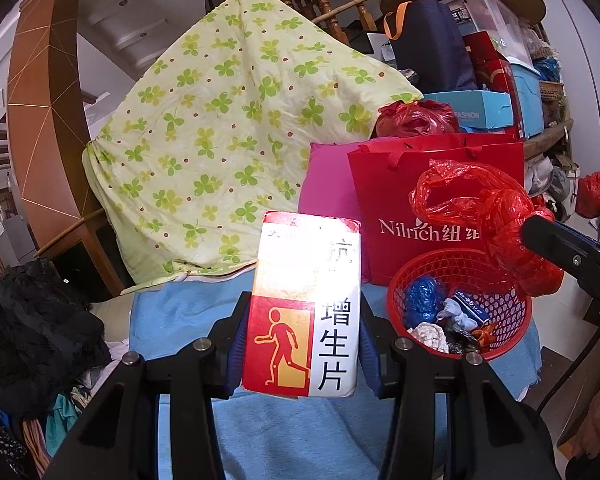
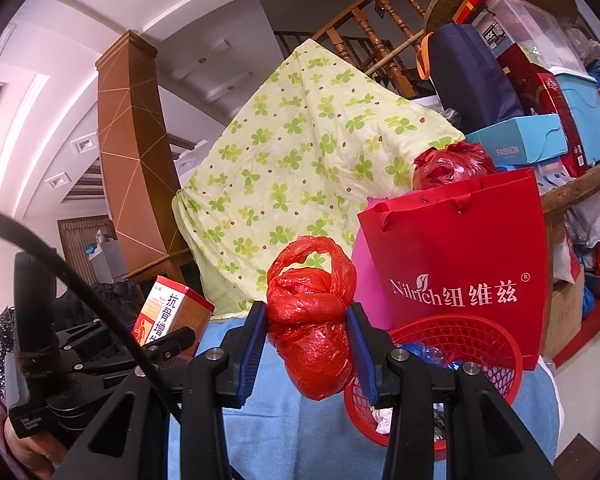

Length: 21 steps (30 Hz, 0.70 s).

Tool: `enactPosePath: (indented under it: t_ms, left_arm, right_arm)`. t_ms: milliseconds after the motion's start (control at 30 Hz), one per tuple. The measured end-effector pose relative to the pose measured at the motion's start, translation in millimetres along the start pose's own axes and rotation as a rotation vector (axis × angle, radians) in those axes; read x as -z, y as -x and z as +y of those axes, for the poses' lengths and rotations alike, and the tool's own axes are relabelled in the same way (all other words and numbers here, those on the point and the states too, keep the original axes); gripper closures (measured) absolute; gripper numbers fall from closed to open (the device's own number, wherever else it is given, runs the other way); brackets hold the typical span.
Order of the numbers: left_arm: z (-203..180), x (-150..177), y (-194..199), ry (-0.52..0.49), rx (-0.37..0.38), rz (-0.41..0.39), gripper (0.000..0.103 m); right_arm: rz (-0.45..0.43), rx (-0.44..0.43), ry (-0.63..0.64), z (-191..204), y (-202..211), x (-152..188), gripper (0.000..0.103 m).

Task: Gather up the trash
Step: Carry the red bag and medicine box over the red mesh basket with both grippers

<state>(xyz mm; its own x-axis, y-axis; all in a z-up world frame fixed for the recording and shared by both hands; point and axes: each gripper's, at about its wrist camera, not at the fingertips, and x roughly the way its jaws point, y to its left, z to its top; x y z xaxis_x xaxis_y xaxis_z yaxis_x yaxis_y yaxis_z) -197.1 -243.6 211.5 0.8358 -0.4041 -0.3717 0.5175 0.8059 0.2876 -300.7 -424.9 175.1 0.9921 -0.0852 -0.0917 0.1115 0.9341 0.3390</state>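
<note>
My left gripper [image 1: 300, 316] is shut on a white and red medicine box [image 1: 304, 304] with a walking figure printed on it, held upright above the blue cloth [image 1: 188, 320]. To its right stands a red mesh basket [image 1: 516, 332] holding several scraps of rubbish. My right gripper [image 2: 306, 332] is shut on a knotted red plastic bag [image 2: 312, 320], which hangs beside the red mesh basket [image 2: 484, 336]. In the left wrist view that red plastic bag [image 1: 496, 216] hovers over the basket's right rim. In the right wrist view the medicine box [image 2: 172, 308] shows at the left.
A red paper shopping bag [image 1: 432, 208] and a pink bag [image 1: 328, 184] stand just behind the basket. A green clover-print quilt [image 1: 228, 120] is heaped at the back. Boxes and bins [image 1: 500, 60] pile up at the right; dark clothes [image 1: 32, 320] lie at the left.
</note>
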Motion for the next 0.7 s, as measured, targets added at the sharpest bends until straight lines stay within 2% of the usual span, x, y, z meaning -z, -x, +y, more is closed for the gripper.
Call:
enactPosePath:
  t_ms: [700]
  left_arm:
    - [-17.8,1.6,-10.5,-0.025,0.036,0.015,0.054]
  right_arm:
    - [-0.008,0.031,-0.031,2.3,13.5,4.3,0.06]
